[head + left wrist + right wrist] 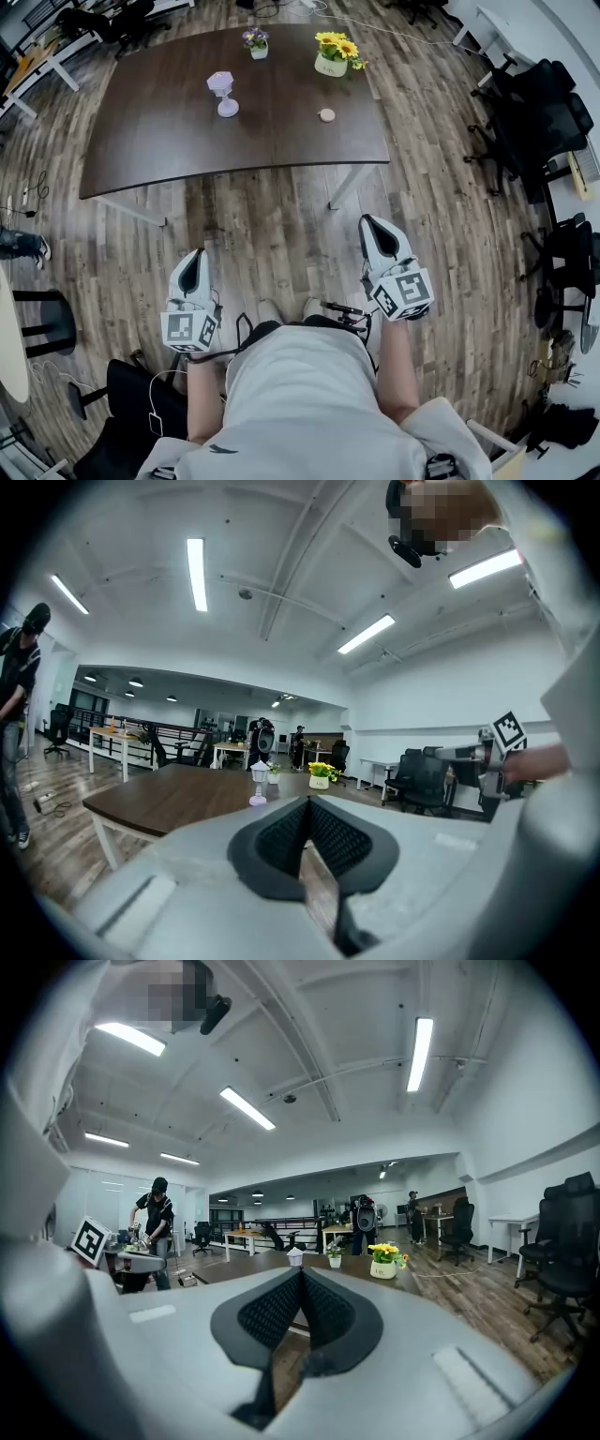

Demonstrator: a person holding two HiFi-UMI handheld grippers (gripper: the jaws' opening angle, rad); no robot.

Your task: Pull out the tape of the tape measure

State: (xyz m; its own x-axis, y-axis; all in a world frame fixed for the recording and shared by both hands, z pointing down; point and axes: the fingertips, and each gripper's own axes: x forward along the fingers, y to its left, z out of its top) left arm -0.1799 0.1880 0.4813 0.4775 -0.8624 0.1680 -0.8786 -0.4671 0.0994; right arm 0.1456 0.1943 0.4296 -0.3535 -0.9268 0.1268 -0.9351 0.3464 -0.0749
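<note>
Jaws on your left gripper (192, 267) and right gripper (377, 236) are both closed on nothing. The tape measure (326, 114) (small, round, tan) lies on the worktop (169, 131), well ahead and slightly left of your right gripper, the nearer one.

On the table (159, 136), the tape measure (326, 114) lies right of the lantern (223, 94).

The left gripper (194, 255) and right gripper (371, 223) hang over the wooden floor (272, 216), short of a dark table (159, 141). On the table are yellow flowers (336, 53), a purple lamp (223, 94) and a small round tape measure (326, 114).
</note>
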